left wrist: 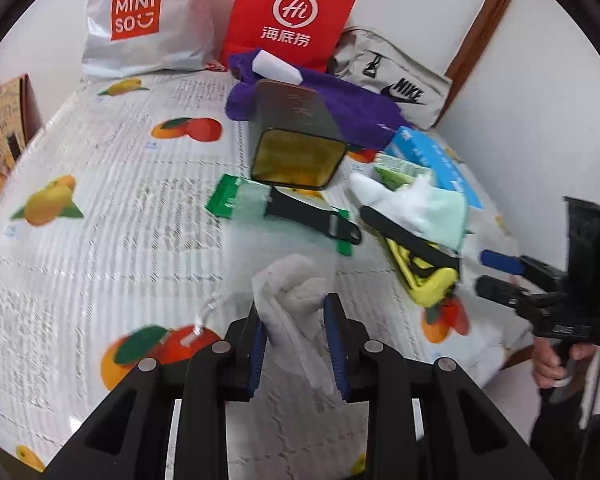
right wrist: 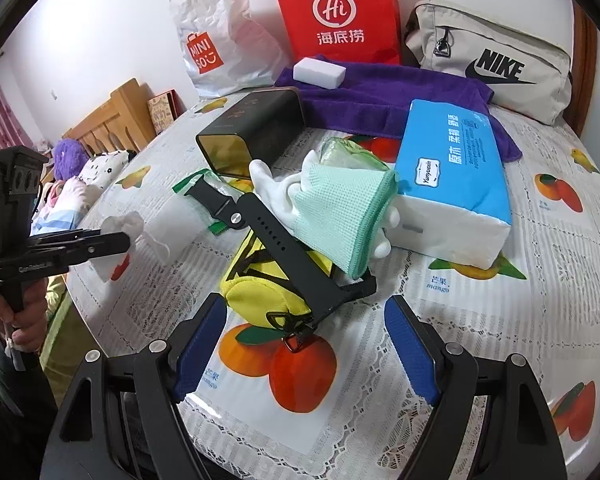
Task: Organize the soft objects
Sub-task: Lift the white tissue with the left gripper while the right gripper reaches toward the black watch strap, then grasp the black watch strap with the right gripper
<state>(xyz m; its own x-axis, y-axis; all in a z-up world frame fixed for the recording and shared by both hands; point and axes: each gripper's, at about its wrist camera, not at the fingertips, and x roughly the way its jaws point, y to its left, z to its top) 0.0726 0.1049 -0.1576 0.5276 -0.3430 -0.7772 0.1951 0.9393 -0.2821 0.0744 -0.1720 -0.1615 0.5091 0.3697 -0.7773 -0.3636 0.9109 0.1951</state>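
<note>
Left gripper (left wrist: pixel 296 344) is clamping a crumpled white cloth glove (left wrist: pixel 290 288), carrying it above the fruit-print tablecloth (left wrist: pixel 100 208). Right gripper (right wrist: pixel 306 352) is hanging spread wide before the yellow zip pouch (right wrist: pixel 260 300); next probably needs a drop spot.

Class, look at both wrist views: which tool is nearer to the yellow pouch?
Right. The right tool is open, just in front of the yellow pouch. The left tool, shut on a white cloth, sits off to the pouch's left, apart from it.
</note>
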